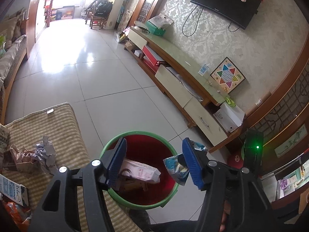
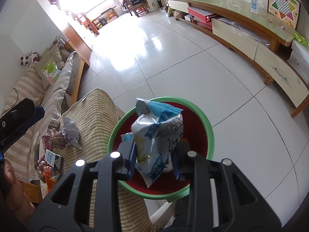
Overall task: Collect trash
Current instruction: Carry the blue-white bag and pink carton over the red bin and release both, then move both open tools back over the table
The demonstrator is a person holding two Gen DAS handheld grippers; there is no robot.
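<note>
My left gripper (image 1: 154, 164) stands spread above the green-rimmed bin (image 1: 174, 191); a small blue wrapper (image 1: 176, 171) clings to its right pad. My right gripper (image 2: 153, 163) pinches a blue-and-white snack bag (image 2: 156, 135) upright over the bin. Crumpled paper (image 2: 70, 133) lies on the striped cushion (image 2: 92, 116) near its bin-side edge.

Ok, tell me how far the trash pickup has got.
Done: a pink packet lies in the bin. In hand: the right tongs hold a snack bag above the bin, not yet dropped; the left tongs are open and empty. Left: crumpled paper, a small carton and other wrappers lie on the striped cushion.
</note>
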